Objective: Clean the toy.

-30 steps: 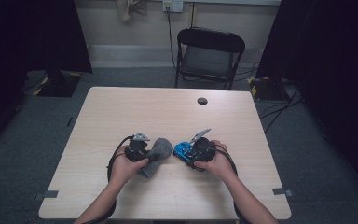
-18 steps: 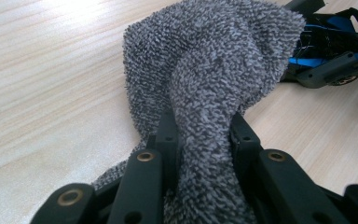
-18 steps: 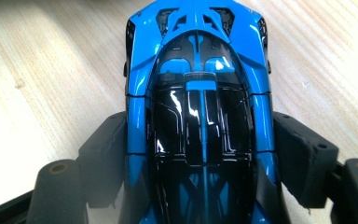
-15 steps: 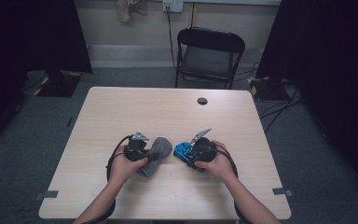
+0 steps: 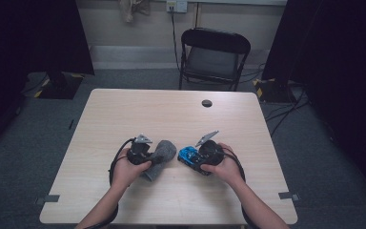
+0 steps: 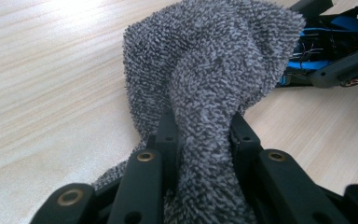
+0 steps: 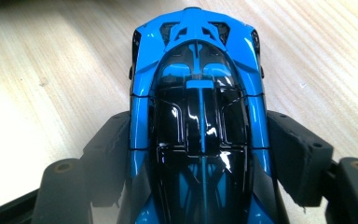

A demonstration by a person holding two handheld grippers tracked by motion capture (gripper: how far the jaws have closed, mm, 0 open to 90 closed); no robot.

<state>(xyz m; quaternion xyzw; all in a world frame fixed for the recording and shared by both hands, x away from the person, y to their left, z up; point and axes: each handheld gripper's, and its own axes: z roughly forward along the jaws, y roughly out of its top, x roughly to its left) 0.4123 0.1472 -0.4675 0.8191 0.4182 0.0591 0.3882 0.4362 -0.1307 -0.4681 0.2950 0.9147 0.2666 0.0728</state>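
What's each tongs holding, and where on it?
Left tongs pinch a bunched fold of the grey towel. Right tongs flank the blue toy car at its sides.

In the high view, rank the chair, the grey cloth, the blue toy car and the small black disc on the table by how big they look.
1. Chair, clearly the largest, though it stands farther from the camera.
2. Grey cloth.
3. Blue toy car, a bit smaller than the cloth; both are partly hidden by the grippers, so this pair is unsure.
4. Black disc, the smallest.
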